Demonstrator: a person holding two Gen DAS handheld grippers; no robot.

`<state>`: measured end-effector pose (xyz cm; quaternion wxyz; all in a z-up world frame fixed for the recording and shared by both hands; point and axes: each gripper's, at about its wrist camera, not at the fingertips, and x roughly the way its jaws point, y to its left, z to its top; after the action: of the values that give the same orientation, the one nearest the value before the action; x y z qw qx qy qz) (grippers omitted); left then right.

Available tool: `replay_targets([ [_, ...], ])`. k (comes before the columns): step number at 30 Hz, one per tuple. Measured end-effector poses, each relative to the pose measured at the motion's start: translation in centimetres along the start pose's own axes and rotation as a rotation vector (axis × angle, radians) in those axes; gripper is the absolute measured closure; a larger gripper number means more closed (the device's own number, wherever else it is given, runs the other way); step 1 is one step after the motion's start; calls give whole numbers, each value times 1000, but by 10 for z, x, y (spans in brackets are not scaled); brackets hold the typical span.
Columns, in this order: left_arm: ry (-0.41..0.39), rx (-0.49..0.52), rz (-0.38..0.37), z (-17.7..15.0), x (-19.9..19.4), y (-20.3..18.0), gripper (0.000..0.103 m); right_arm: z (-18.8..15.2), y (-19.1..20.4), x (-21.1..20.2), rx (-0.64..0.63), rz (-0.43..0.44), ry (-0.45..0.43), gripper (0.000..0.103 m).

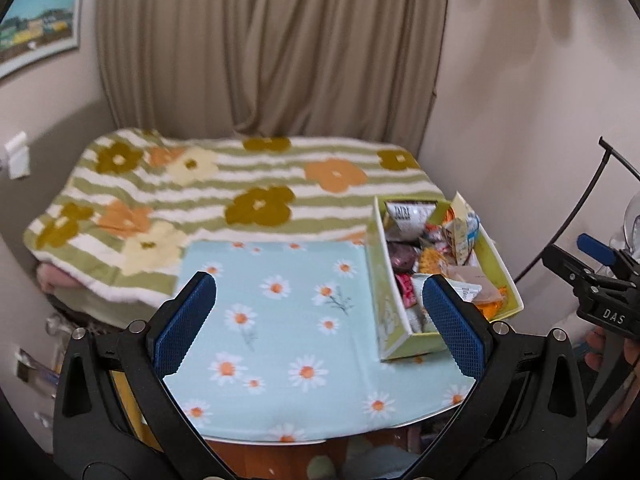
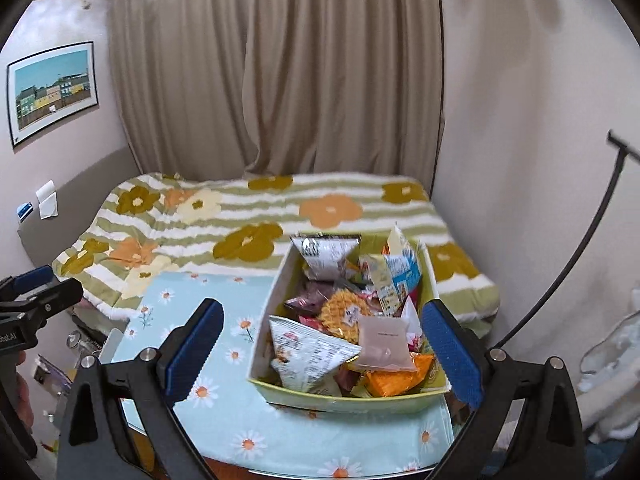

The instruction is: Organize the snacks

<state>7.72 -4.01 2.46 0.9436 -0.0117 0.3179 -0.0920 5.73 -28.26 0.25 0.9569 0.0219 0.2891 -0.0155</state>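
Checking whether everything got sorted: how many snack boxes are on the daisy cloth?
1: the green snack box sits on the daisy cloth near its right edge, full of packets. No loose snacks show on the cloth.

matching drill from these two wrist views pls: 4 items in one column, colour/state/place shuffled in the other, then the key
1. snack box
2. daisy cloth
3. left claw
4. curtain

a. beige, hanging behind the bed
b. open, holding nothing
c. light blue, spread over the table
d. yellow-green, full of packets, on the table's right side

Pairs: 1-d, 2-c, 3-b, 4-a
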Motion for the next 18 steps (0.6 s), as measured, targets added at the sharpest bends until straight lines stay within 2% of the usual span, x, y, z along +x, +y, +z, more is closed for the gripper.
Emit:
replay_targets([
  [5,-73,1,48,-15,-40,12,0,-13,16,-28,18,-11,-47,4],
  [18,-87,30,53,-43,-64,17,0,-40,25,-52,43,-57,-54,4],
])
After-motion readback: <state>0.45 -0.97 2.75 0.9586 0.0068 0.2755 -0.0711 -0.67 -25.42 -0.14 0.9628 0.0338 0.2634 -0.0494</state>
